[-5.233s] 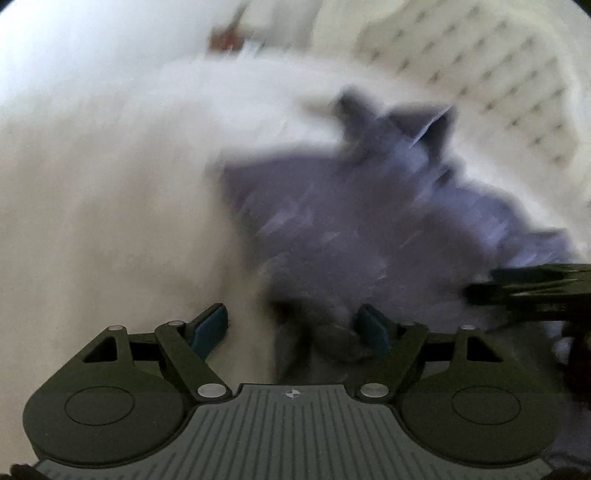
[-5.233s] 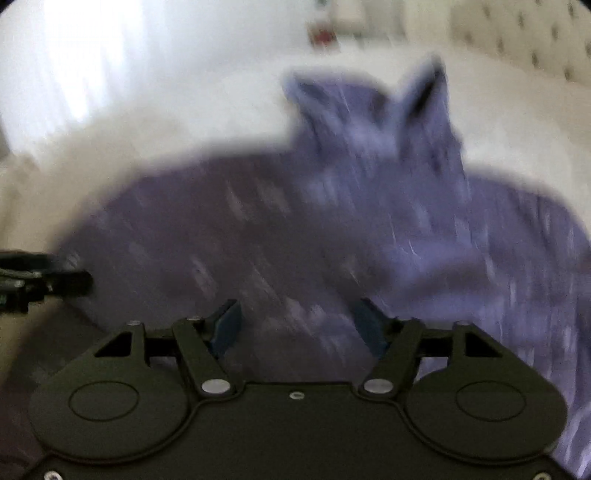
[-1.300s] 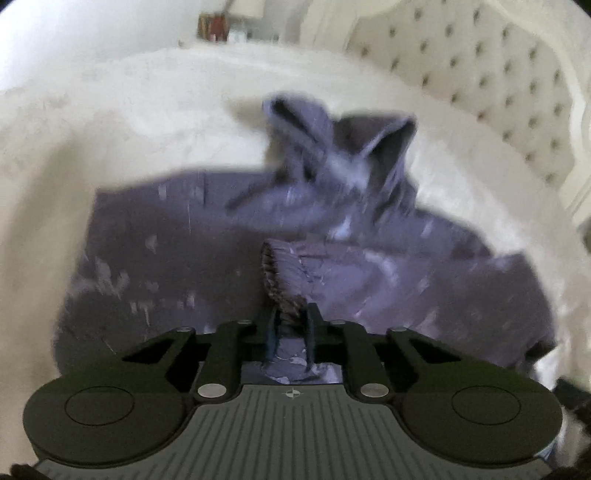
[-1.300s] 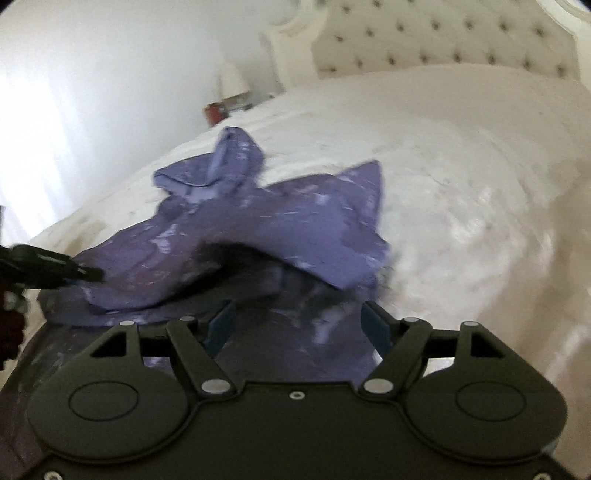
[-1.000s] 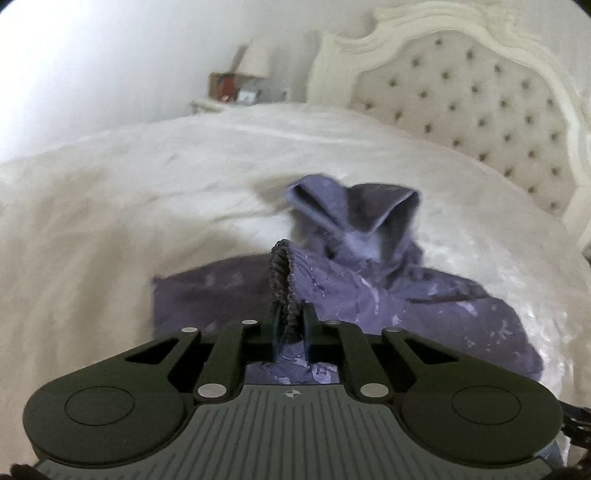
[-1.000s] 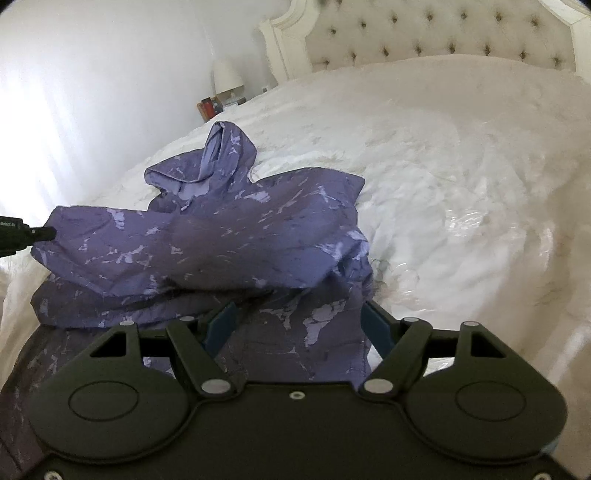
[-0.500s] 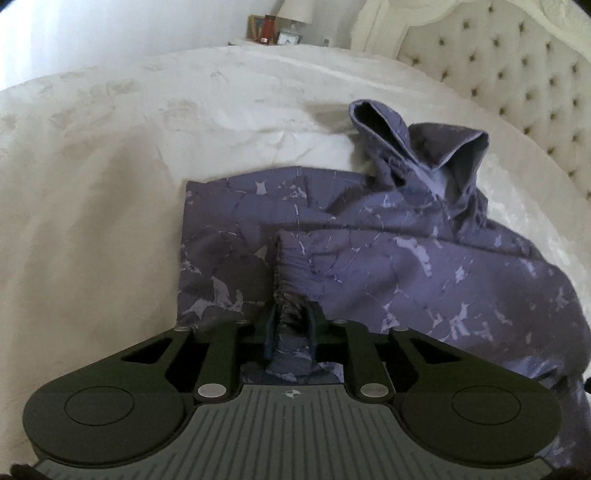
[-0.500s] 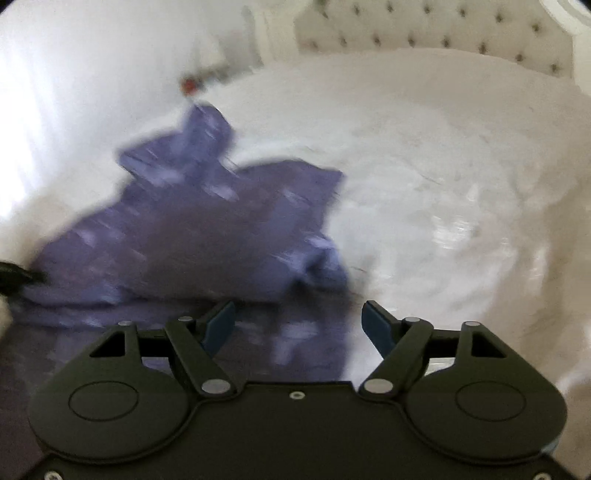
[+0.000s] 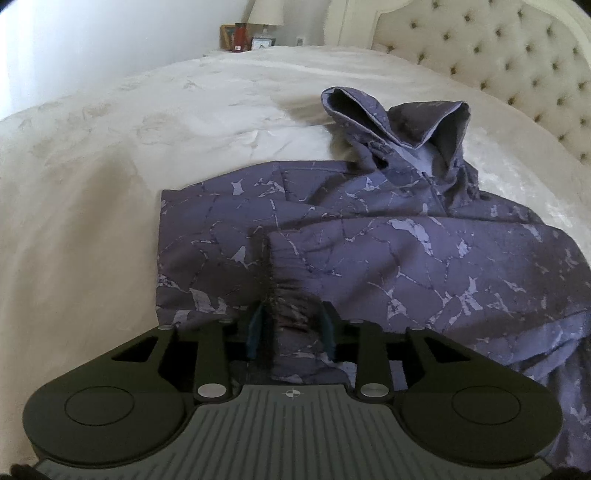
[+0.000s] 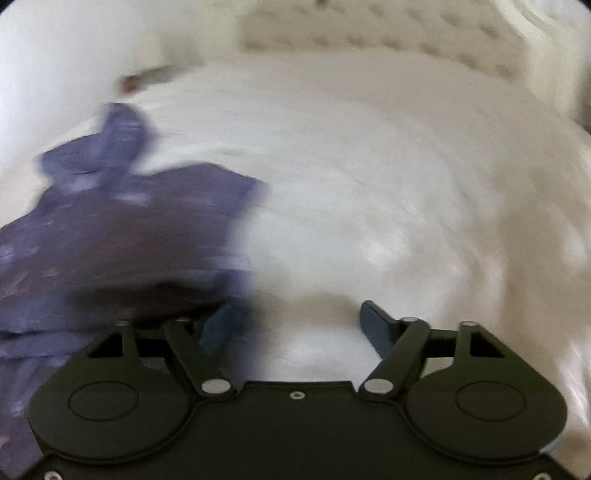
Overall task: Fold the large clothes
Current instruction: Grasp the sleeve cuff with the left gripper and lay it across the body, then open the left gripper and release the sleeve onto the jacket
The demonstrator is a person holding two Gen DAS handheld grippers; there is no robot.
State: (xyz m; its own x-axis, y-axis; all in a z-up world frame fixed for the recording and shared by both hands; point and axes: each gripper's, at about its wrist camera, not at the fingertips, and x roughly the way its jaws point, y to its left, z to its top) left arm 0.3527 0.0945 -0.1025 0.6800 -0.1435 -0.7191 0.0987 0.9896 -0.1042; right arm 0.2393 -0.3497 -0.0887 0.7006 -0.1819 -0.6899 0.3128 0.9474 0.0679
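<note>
Garment: purple marbled hoodie (image 9: 388, 236) lying on the white bedspread (image 9: 110, 155), hood (image 9: 399, 122) toward the tufted headboard (image 9: 480, 62).
Left sleeve: cuff (image 9: 288, 302) laid across the chest, pointing back toward the left gripper (image 9: 291, 326).
Left gripper: fingers parted a little, one on each side of the cuff; the gathered cuff sits between them (I cannot tell whether the pads are touching the cloth or have let it go).
Right gripper (image 10: 299, 328): wide open, holding nothing, over bare bedspread just beside the hoodie's right edge (image 10: 236, 229).
Done so far: one sleeve folded in over the body, as I read it; the left edge of the torso lies fairly straight and flat.
Left to do: right sleeve and right side look unfolded and rumpled; hood not tucked; no lengthwise fold of the body. Judgement: early, perhaps a third along.
Hidden: hem and lower body cut off behind the left gripper's housing; the right sleeve's end runs out of frame at lower right.
Hard to read: right wrist view is heavily smeared, cloth detail lost (only the hoodie's outline and colour come through).
Background: lamp (image 9: 265, 13) and small items on a nightstand, too small to identify.
</note>
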